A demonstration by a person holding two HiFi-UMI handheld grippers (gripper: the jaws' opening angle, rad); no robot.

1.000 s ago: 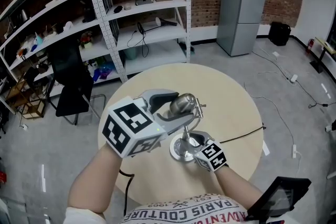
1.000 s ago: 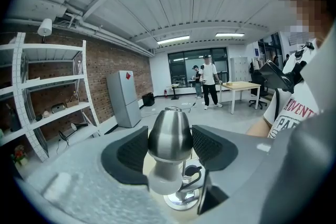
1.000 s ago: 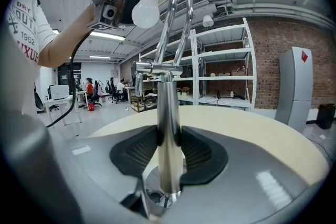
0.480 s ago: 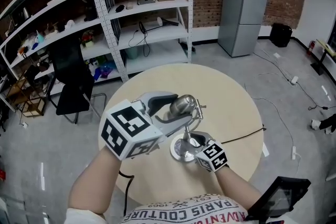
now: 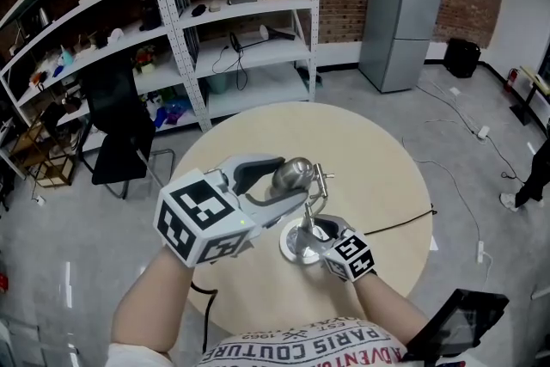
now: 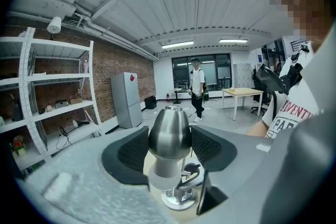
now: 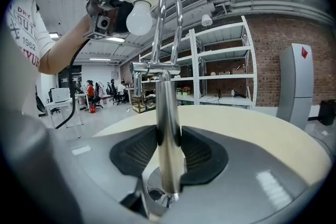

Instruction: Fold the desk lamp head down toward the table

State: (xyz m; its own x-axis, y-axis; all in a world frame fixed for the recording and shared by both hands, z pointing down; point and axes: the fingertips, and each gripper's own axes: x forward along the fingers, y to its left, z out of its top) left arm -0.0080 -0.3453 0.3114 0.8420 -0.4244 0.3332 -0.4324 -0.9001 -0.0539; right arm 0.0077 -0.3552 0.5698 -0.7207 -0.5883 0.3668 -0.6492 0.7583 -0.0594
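Grip on desk lamp (image 5: 297, 243), two-handed
Left tongs (image 6: 169, 140) pinched the steel lamp head (image 6: 169, 131); right tongs (image 7: 169, 152) clamped its upright post (image 7: 167, 113).

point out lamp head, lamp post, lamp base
lamp head (image 6: 169, 132): left gripper view, steel shade's middle
lamp post (image 7: 168, 128): right gripper view, mid shaft
lamp base (image 5: 289, 248): head view, bare left rim

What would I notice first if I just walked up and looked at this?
The shiny metal lamp head is squeezed in the left tool, above the round cream table. Just below it, the right tool clamps the lamp's upright post, close to its round base. The big black-and-white marker cube on the left tool stands out too, nearest the person.
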